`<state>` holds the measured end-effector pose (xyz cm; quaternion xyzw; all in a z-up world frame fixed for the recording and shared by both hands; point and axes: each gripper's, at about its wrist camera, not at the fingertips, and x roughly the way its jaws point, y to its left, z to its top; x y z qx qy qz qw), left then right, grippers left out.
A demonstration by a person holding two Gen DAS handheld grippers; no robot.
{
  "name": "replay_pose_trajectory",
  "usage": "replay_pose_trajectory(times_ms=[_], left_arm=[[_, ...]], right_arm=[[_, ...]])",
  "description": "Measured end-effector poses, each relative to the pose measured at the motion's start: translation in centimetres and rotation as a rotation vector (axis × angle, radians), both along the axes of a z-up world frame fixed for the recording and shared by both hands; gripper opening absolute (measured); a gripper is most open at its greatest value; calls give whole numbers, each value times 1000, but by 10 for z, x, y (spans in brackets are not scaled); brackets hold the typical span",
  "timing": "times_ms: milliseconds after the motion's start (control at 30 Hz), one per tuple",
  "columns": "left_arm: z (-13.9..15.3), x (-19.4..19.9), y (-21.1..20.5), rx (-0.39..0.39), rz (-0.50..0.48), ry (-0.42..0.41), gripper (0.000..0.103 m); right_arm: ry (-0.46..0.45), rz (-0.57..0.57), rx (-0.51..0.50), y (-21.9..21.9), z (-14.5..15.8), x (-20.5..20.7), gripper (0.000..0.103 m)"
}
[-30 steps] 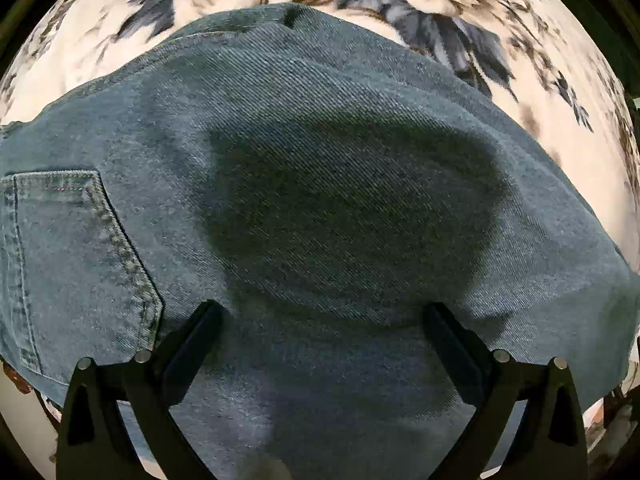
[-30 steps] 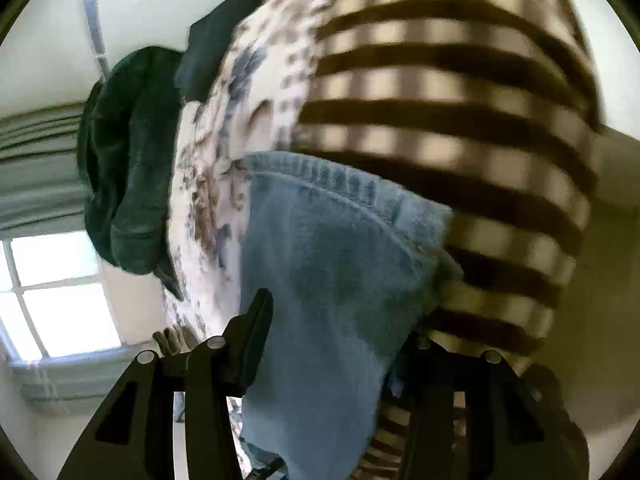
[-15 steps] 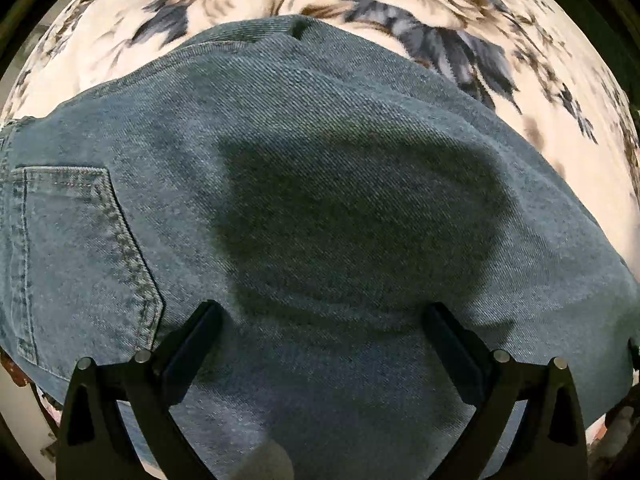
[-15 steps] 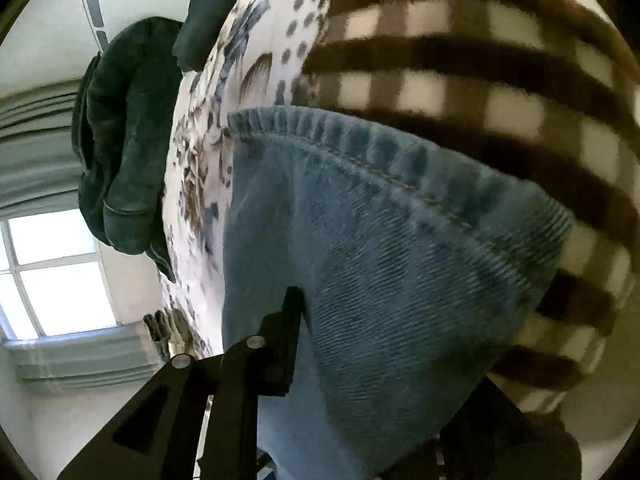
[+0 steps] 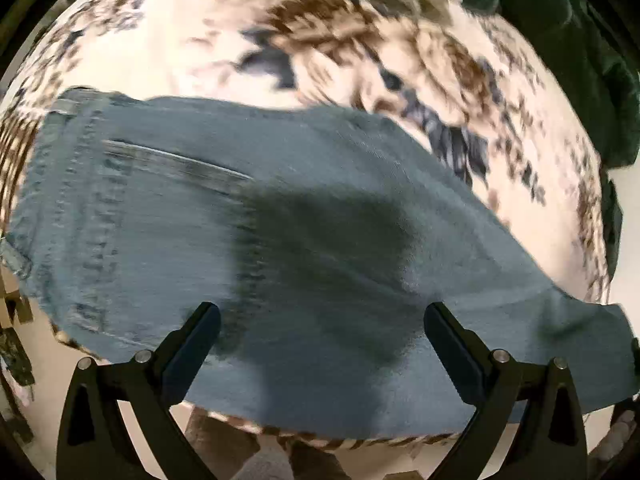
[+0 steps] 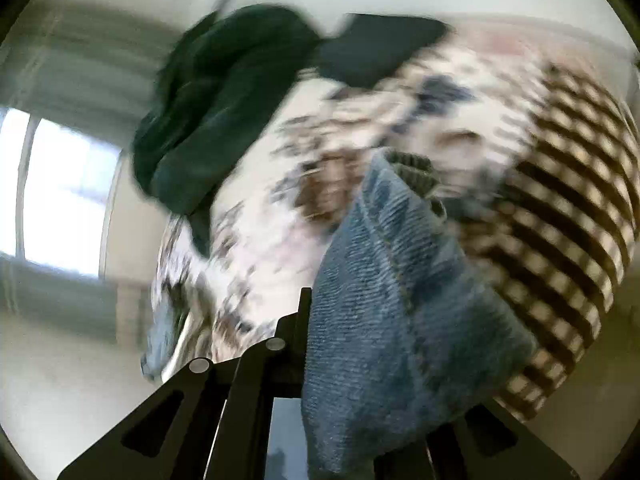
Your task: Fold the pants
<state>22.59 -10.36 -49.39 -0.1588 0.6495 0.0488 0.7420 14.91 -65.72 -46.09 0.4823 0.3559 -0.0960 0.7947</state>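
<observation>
In the left wrist view, blue denim pants [image 5: 248, 240] stretch across the middle of the frame, from the left edge to the lower right, over a floral bedspread [image 5: 200, 40]. The left hand-held gripper [image 5: 320, 320] hangs over them with its 2 fingers spread wide, holding nothing. A dark green garment [image 5: 580, 60] fills the upper right corner. In the blurred right wrist view, the right hand-held gripper [image 6: 340, 360] is clamped on a denim fold [image 6: 380, 300] at lower center.

Left gripper [image 5: 320, 344] fingers [image 5: 192, 348] spread wide above blue jeans [image 5: 280, 240] on floral bedspread [image 5: 200, 40].
</observation>
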Motion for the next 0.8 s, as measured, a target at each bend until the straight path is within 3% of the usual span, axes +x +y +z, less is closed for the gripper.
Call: replay_pose_trajectory(times_ms=[133,233,367,467,533,600,667,733,800], left_arm=[[16,-3,30,-40,38,-34,103],[27,-9,60,-51,59,-60,103],[25,-20,99,-22,82,-57,103],[17,-37,138,-6,109,-22,103],[10,-46,163,1,127,3,103],[7,-51,182,10,135,14,103],[6,-51,199,21,131,15,103],[8,-49,207,28,121,5,103],[10,-41,209,23,104,-10,103]], right_arm=[[-39,174,-94,79,44,23,6],[-37,346,-166,165,52,47,6],[34,576,-254,291,15,66,6],[120,722,-366,383,-36,71,6],[226,812,-443,439,-80,70,7],[355,859,-542,478,-121,71,15],[375,873,-554,497,-130,64,49],[327,941,-472,514,-124,60,66],[283,1012,-359,521,-117,53,66]])
